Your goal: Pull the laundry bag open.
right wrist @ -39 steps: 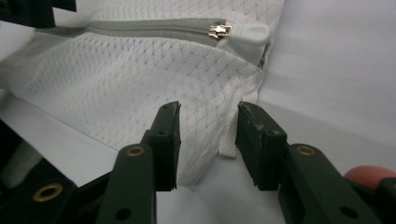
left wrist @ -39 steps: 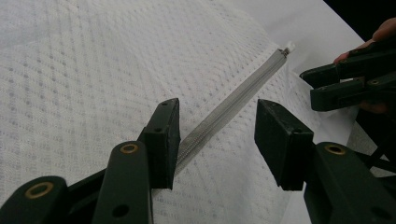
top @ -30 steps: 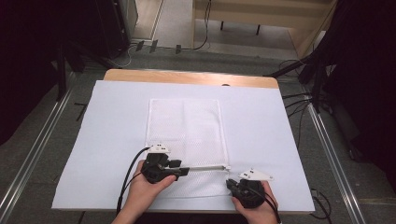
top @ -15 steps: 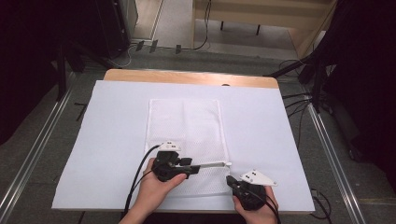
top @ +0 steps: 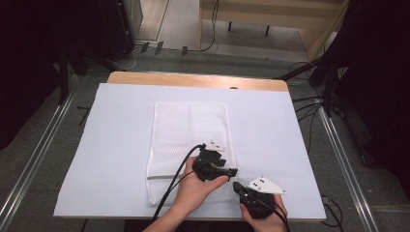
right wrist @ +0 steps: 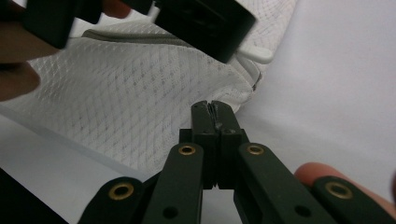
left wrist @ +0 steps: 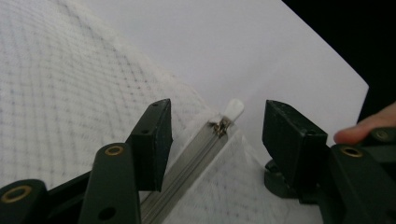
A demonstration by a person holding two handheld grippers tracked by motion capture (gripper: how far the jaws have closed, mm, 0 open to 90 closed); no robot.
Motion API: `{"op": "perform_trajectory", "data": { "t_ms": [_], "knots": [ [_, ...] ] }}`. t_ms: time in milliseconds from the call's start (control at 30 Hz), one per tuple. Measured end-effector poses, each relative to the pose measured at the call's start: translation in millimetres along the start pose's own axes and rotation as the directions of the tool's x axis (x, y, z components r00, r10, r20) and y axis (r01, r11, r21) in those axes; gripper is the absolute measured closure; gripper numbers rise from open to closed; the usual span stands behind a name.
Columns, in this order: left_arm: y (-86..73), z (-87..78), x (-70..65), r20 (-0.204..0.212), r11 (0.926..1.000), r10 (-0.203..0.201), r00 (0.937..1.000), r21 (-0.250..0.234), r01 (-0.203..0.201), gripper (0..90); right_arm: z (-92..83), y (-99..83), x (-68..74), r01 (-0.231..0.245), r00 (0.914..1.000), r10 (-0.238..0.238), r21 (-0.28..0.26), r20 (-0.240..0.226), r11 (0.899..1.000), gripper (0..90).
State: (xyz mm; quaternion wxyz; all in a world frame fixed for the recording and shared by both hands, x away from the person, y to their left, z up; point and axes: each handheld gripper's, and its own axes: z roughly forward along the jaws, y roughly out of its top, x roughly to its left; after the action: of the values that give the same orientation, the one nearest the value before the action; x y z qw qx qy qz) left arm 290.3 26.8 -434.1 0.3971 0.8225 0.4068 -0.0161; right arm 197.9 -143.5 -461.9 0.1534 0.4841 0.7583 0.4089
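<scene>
- Two grippers work at the near end of a white mesh laundry bag (top: pixel 191 145) in the high view; the bag lies flat on the white sheet (top: pixel 111 145) that covers the table, its zipper (top: pixel 162 177) running across its near end. The left gripper (top: pixel 231 171) sits over the bag's near right part, and the right gripper (top: pixel 238 186) rests just off its near right corner.
- Left gripper view: the jaws stand about half open and have just been opening. The white zipper pull (left wrist: pixel 233 109) and the slider lie between them, with neither pad touching. The bag looks light, soft and floppy, and I judge the mesh would bunch and lift with any tug. The stiff pull tab is the best place to take hold, since it is small and likely slippery.
- Right gripper view: the right gripper (right wrist: pixel 215 108) is fully closed. Its tips meet at the bag's corner (right wrist: pixel 243 95), and whether they pinch the edge fabric I cannot tell. Pinning that corner should stop the limp bag from sliding.
</scene>
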Motion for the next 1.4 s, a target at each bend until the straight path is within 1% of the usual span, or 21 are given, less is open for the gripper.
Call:
{"op": "perform_trajectory", "data": {
  "t_ms": [67, 167, 233, 300, 367, 400, 467, 500, 567, 633, 667, 800, 833, 967, 1033, 1100, 1200, 1267, 1300, 1367, 1400],
  "knots": [
    [2.5, 6.6, -3.4, -0.017, 0.9998, 0.001, 0.9999, 0.019, 0.0, 38.0, -0.2, 0.1, -0.2, 0.003, 1.0, -0.003, -0.004, 0.001, 1.0, 90.0],
    [5.4, 16.9, -7.9, -0.064, 0.9976, -0.004, 0.998, 0.068, 0.008, 32.4, -0.9, 0.5, 0.2, 0.006, 1.0, -0.006, -0.011, 0.002, 1.0, 90.0],
    [6.8, 19.8, -8.6, -0.072, 0.9972, -0.007, 0.9974, 0.073, 0.013, 29.4, -1.4, 0.6, 1.1, 0.011, 0.9999, -0.011, -0.014, 0.007, 1.0, 90.0],
    [7.8, 21.4, -8.5, -0.076, 0.997, -0.008, 0.9971, 0.076, 0.013, 31.6, -1.4, 0.4, 2.7, 0.024, 0.9997, -0.023, -0.017, 0.011, 1.0, 90.0],
    [8.2, 19.8, -6.0, -0.061, 0.9969, -0.001, 0.9982, 0.079, 0.006, 37.9, -1.3, 0.2, 3.5, 0.027, 0.9996, -0.026, -0.015, 0.008, 1.0, 90.0],
    [8.1, 18.7, -4.7, -0.053, 0.9975, 0.004, 0.9986, 0.071, 0.0, 45.8, -1.3, 0.2, 4.0, 0.027, 0.9996, -0.027, -0.014, 0.009, 1.0, 90.0],
    [8.1, 16.0, -2.2, -0.038, 0.9974, 0.013, 0.9992, 0.072, -0.01, 53.4, -1.0, 0.1, 4.2, 0.031, 0.9995, -0.031, -0.014, 0.008, 0.999, 90.0],
    [8.2, 13.6, 0.1, -0.024, 0.9972, 0.013, 0.9996, 0.074, -0.011, 56.7, -0.8, 0.0, 4.3, 0.032, 0.9995, -0.032, -0.014, 0.009, 0.999, 90.0],
    [8.3, 9.2, 3.7, -0.011, 0.9979, 0.012, 0.9999, 0.063, -0.011, 63.3, -0.1, 0.0, 4.3, 0.034, 0.9994, -0.033, -0.013, 0.009, 0.999, 90.0],
    [8.4, 5.3, 7.0, 0.002, 0.9984, 0.008, 1.0, 0.056, -0.008, 71.9, 0.5, -0.1, 4.9, 0.039, 0.9991, -0.039, -0.006, 0.014, 0.999, 90.0],
    [8.5, 3.0, 9.1, 0.008, 0.9981, 0.011, 0.9999, 0.061, -0.012, 76.3, 1.1, -0.1, 5.3, 0.043, 0.9989, -0.043, -0.005, 0.019, 0.999, 90.0],
    [7.3, -4.6, 15.4, 0.03, 0.9983, 0.01, 0.9995, 0.056, -0.011, 88.5, 2.4, -0.4, 5.0, 0.045, 0.9987, -0.045, 0.0, 0.022, 0.999, 90.0],
    [6.7, -6.0, 16.3, 0.035, 0.9987, 0.004, 0.9994, 0.051, -0.006, 90.0, 2.6, -0.3, 4.7, 0.047, 0.9986, -0.047, 0.0, 0.022, 0.999, 90.0],
    [5.0, -11.4, 17.9, 0.043, 0.9987, 0.017, 0.9989, 0.047, -0.019, 90.0, 2.5, -0.2, 5.3, 0.052, 0.9983, -0.052, -0.001, 0.024, 0.999, 90.0],
    [4.0, -15.2, 19.1, 0.044, 0.9997, 0.009, 0.999, 0.024, -0.01, 90.0, 2.3, -0.3, 5.8, 0.059, 0.9977, -0.058, -0.003, 0.034, 0.998, 90.0],
    [2.5, -18.9, 20.6, 0.043, 1.0, 0.0, 0.9991, 0.005, 0.0, 90.0, 1.6, -0.2, 5.7, 0.052, 0.9979, -0.052, -0.005, 0.04, 0.999, 90.0],
    [-0.1, -22.8, 23.8, 0.059, 1.0, -0.003, 0.9982, 0.002, 0.003, 90.0, -0.1, 0.6, 2.6, 0.047, 0.9972, -0.047, -0.008, 0.059, 0.999, 90.0],
    [-2.4, -25.0, 26.9, 0.069, 0.9999, -0.01, 0.9975, -0.009, 0.011, 90.0, -0.4, 0.8, 0.7, 0.038, 0.9973, -0.038, -0.01, 0.063, 0.999, 90.0],
    [-3.1, -25.9, 27.6, 0.086, 0.9994, -0.014, 0.9962, -0.029, 0.017, 90.0, -0.4, 0.9, 0.2, 0.037, 0.9973, -0.036, -0.01, 0.064, 0.999, 90.0],
    [-2.2, -24.2, 27.6, 0.096, 0.9992, -0.026, 0.995, -0.028, 0.029, 90.0, 0.0, 1.0, 0.8, 0.041, 0.9975, -0.04, -0.01, 0.058, 0.999, 90.0],
    [-0.7, -21.2, 26.8, 0.105, 0.999, -0.036, 0.9938, -0.022, 0.038, 86.4, 0.3, 0.9, 1.8, 0.042, 0.9976, -0.041, -0.012, 0.056, 0.999, 90.0]
  ]
}}
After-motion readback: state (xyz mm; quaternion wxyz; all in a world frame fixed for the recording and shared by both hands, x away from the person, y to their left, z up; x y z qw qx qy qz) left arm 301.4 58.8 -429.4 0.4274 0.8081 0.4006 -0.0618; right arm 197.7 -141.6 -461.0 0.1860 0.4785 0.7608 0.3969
